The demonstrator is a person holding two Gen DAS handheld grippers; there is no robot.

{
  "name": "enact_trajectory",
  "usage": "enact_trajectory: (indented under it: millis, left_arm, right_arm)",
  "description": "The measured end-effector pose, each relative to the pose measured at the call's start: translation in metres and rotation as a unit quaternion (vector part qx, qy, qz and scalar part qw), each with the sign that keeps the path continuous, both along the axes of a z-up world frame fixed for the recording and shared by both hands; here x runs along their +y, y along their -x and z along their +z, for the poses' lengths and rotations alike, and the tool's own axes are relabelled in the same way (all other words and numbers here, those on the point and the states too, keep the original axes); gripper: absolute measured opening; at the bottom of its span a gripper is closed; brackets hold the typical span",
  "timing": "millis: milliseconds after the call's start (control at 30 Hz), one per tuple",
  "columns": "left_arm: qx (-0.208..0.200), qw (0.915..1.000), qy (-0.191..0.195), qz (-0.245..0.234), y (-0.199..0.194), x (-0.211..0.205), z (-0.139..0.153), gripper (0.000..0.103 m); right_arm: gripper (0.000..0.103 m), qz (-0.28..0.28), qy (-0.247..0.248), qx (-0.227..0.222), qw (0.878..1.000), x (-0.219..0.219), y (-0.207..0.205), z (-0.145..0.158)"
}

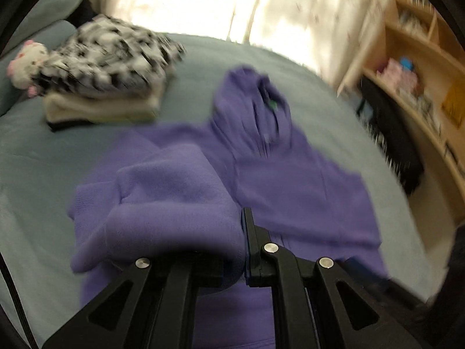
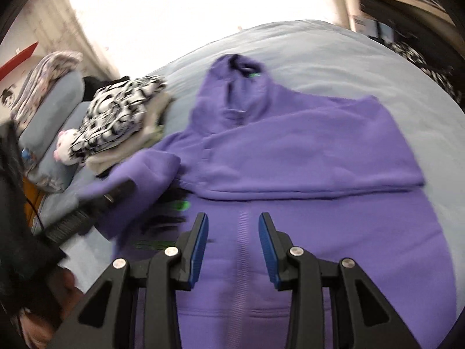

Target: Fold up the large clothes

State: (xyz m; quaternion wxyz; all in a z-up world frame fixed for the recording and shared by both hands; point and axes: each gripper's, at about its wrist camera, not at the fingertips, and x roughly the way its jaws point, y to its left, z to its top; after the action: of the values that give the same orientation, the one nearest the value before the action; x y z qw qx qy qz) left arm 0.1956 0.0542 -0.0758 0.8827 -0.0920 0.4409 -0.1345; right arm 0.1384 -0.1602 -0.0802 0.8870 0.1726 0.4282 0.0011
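Now left tool clenched on purple hoodie sleeve, lifted over bed; right tool released, empty.

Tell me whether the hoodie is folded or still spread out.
Partly folded. The hoodie has one sleeve laid across its chest; the left gripper is shut on the other sleeve's cuff, raised off the bed.

Home bedroom: bed, plush toy.

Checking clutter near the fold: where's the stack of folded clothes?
In both views, the stack of folded clothes sits on the bed left of the purple hoodie, a plush toy beside it.
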Motion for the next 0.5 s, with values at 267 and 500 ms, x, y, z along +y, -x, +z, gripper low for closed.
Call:
enact_trajectory:
  millis: [267, 500]
  left_arm:
    - [0.065, 0.9974, -0.006, -0.032, 0.005, -0.024, -0.038, 0.066]
    - [0.101, 0.9921, 0.061, -0.043, 0.011, -0.005, -0.024, 0.075]
  right_arm:
    - [0.036, -0.017, -0.013, 0.023, 1.000, -0.036, 0.011, -0.022]
    - [0.036, 0.008, -0.017, 0.011, 1.000, -0.028, 0.012, -0.019]
